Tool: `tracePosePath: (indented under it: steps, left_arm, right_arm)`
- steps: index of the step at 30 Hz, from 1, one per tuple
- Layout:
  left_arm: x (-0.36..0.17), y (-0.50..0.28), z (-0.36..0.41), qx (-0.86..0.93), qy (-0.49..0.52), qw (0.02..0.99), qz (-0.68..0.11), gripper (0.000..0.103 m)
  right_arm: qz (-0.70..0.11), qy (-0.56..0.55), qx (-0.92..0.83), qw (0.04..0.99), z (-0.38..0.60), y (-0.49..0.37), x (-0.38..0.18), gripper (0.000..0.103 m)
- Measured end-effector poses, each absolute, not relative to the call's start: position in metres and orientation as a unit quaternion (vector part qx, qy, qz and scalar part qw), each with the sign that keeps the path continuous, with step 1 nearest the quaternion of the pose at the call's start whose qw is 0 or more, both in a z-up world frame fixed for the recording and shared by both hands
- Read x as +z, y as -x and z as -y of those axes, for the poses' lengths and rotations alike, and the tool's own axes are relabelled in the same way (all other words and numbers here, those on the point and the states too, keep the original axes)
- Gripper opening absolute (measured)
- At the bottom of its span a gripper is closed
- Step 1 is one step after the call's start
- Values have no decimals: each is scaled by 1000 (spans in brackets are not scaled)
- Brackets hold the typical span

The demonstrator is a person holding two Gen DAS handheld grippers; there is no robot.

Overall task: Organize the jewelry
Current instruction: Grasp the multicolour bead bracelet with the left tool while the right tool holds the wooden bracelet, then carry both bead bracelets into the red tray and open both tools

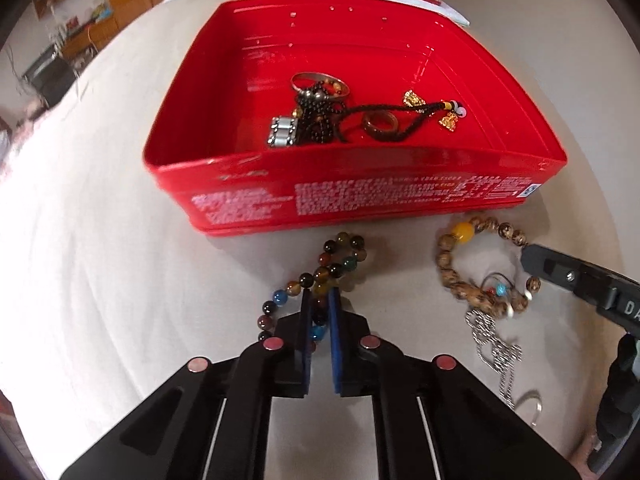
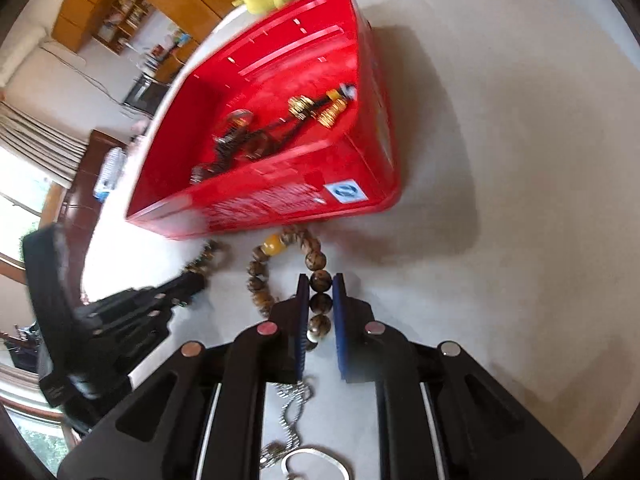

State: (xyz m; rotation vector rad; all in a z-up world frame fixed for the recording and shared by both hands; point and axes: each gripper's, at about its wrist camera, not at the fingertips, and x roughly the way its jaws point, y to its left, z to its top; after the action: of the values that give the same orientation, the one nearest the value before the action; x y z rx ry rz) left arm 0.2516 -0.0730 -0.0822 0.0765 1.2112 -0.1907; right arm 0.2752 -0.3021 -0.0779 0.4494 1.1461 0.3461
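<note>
With my left gripper (image 1: pixel 320 312) pinching the multicoloured bead bracelet (image 1: pixel 320 276) and my right gripper (image 2: pixel 321 304) pinching the wooden bead bracelet (image 2: pixel 288 272), both at 6 o'clock of the red box (image 1: pixel 360 196), I should lift slowly over its near wall, since the silver chain (image 2: pixel 294 404) runs hidden beneath my right fingers.

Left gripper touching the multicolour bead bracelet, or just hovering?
Touching. The left wrist view shows the left gripper with both blue pads closed against beads of the multicolour bracelet, no gap visible.

Red tin (image 2: pixel 280 184) blurred; silver chain (image 2: pixel 294 408) partly behind claw.
</note>
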Motion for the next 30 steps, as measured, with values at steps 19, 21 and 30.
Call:
tracePosePath:
  steps: [19,21,30]
  left_arm:
    - [-9,-215,60,-156,13,844,-513,7]
    - [-1,-211,60,-161,13,848,-506,7]
    - [25,-223,67,-160,13,858,-488,7]
  right_arm:
    - [-461,-206,197,840,312,-243,-4,10]
    - [-458,-203,197,843,312,-242,1,10]
    - [-456,-174,185,853,306,-252,21,10]
